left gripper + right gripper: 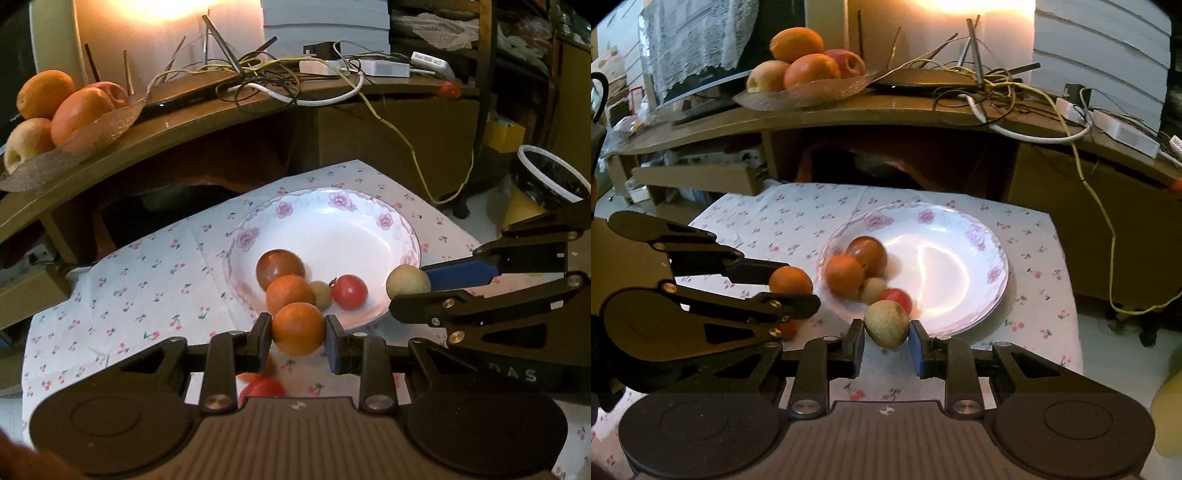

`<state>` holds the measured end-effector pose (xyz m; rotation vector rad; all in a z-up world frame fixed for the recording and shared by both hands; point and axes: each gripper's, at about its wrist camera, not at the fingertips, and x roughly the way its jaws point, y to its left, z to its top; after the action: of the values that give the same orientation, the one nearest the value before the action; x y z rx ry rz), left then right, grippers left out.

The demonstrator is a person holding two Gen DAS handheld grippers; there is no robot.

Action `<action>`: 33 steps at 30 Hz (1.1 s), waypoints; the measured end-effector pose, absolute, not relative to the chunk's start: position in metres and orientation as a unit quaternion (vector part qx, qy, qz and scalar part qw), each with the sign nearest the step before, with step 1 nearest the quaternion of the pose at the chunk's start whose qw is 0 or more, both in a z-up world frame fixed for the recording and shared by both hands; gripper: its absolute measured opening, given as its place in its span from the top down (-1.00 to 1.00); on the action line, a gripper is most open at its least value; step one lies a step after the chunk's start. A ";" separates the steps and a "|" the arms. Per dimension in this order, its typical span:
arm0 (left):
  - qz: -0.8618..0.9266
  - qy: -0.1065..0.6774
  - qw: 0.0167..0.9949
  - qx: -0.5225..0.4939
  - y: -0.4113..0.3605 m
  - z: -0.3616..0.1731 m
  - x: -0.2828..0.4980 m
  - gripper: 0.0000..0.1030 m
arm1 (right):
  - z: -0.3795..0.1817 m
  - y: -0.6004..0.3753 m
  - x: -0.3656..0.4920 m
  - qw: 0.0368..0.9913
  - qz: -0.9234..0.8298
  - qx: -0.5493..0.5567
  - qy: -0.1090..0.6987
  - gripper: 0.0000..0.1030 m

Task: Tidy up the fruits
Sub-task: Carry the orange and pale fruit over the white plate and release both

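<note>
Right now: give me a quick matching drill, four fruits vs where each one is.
Things:
1. orange
2. tan fruit
3. red tomato
4. apples

Places:
A. glass dish on the shelf
B. in the left tool
C. lying in the floral plate
D. in the right tool

Pairs: 1-B, 2-D, 3-C, 4-A

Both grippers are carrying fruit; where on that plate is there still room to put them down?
The far and right side of the plate is bare up to the flowered rim. The near-left part is crowded with an orange, a dark tomato, a red tomato and a small tan fruit.
</note>
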<state>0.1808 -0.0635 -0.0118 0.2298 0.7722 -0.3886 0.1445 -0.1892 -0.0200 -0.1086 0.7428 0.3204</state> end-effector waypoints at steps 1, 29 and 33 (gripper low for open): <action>-0.188 0.374 0.901 0.113 -0.065 -0.013 0.182 0.31 | -0.021 -0.191 0.146 0.918 0.153 -0.053 0.362 0.49; -0.186 0.381 0.900 0.105 -0.083 -0.037 0.220 0.31 | -0.041 -0.209 0.196 0.919 0.124 -0.042 0.372 0.48; -0.183 0.381 0.901 0.099 -0.081 -0.036 0.222 0.31 | -0.041 -0.208 0.198 0.920 0.123 -0.040 0.369 0.46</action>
<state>0.2220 -0.0813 -0.0360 0.2055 0.7875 -0.3789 0.1977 -0.2084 -0.0412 -0.0819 0.7581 0.2524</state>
